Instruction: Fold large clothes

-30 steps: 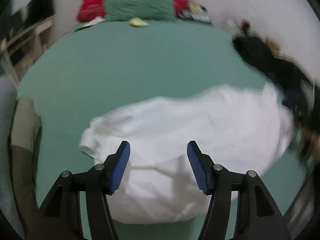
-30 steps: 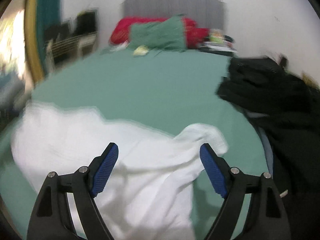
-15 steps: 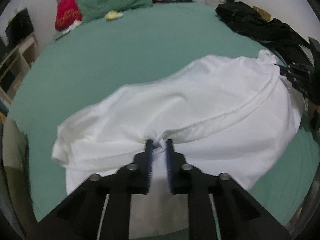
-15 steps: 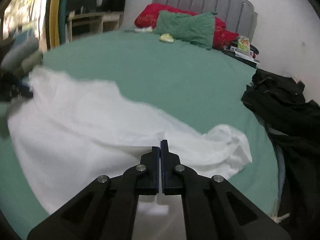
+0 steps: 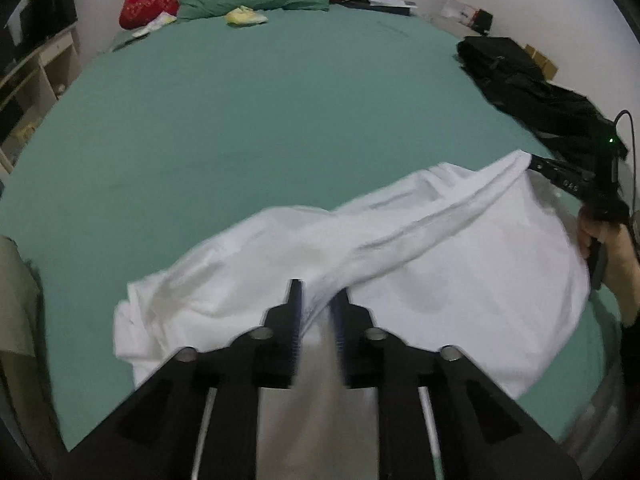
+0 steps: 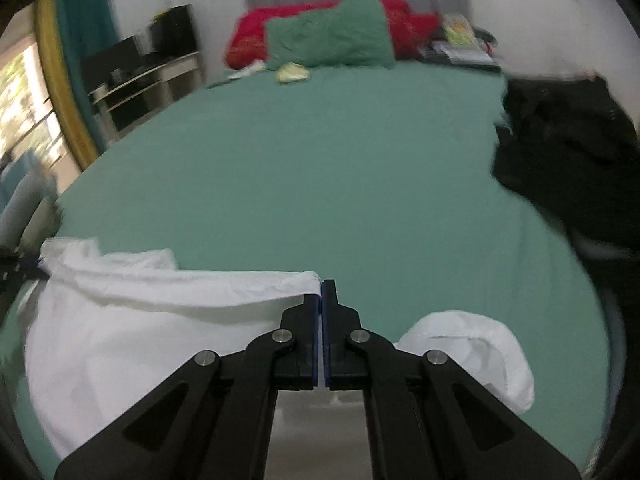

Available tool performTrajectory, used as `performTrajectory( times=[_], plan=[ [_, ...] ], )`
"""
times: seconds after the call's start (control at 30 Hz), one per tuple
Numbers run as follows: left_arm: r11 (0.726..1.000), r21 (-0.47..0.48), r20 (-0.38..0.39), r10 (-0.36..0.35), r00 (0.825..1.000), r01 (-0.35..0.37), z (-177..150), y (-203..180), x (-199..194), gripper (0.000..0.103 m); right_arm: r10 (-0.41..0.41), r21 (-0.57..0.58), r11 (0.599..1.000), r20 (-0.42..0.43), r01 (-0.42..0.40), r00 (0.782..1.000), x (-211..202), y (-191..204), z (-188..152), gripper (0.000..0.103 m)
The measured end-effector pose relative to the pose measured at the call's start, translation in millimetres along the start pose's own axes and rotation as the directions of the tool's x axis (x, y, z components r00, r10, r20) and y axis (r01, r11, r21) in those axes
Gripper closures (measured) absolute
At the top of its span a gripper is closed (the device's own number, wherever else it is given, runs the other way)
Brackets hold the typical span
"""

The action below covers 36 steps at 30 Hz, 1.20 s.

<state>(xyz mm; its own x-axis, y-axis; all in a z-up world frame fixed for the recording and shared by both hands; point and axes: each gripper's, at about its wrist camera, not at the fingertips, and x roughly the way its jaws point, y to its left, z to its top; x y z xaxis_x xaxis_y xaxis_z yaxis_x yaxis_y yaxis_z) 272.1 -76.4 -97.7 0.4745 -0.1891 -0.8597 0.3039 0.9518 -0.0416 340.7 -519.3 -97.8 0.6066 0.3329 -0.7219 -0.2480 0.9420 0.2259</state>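
White garment gripped by 2 grippers at the bed's near edge, fold barely begun.

Left wrist view: the left gripper (image 5: 316,312) has just eased its jaws apart slightly, yet the hem of the white garment (image 5: 400,264) is pinched between the pads; the cloth is lifted in a taut ridge over the green bed (image 5: 260,120), no fold laid. Small white marks on the right gripper (image 5: 532,164) are unreadable. Right wrist view: its jaws are clamped on the hem; a sleeve (image 6: 472,344) lies loose.
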Motion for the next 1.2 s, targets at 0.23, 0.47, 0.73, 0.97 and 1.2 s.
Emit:
performTrajectory(
  times=[0.23,0.47,0.73,0.97,1.2],
  plan=[
    [0.994,0.083,-0.047,0.075,0.996,-0.071,17.6,-2.3,45.8,0.099,-0.05,0.071,0.996,-0.029,0.052,0.998,8.7,-17.3,2.5,0.043],
    [0.983,0.056,0.085,0.168,0.982,-0.173,51.4,10.2,41.0,0.1,-0.111,0.091,0.99,0.059,0.106,0.992,-10.3,-30.1,9.0,0.028],
    [0.973,-0.11,0.054,0.212,0.976,-0.205,69.4,50.8,34.9,0.044,-0.174,0.158,0.974,0.042,0.165,0.984,-20.4,-56.9,5.5,0.022],
    [0.959,-0.197,0.047,0.217,0.975,-0.204,-6.0,70.0,-16.4,0.044,-0.184,0.124,0.976,0.017,0.18,0.983,-48.1,-42.3,-15.2,0.022],
    [0.949,-0.274,0.023,0.167,0.986,-0.154,-86.8,77.3,-30.5,0.038,-0.158,0.149,0.976,-0.033,0.161,0.987,-89.1,-28.1,-59.2,0.022]
  ],
)
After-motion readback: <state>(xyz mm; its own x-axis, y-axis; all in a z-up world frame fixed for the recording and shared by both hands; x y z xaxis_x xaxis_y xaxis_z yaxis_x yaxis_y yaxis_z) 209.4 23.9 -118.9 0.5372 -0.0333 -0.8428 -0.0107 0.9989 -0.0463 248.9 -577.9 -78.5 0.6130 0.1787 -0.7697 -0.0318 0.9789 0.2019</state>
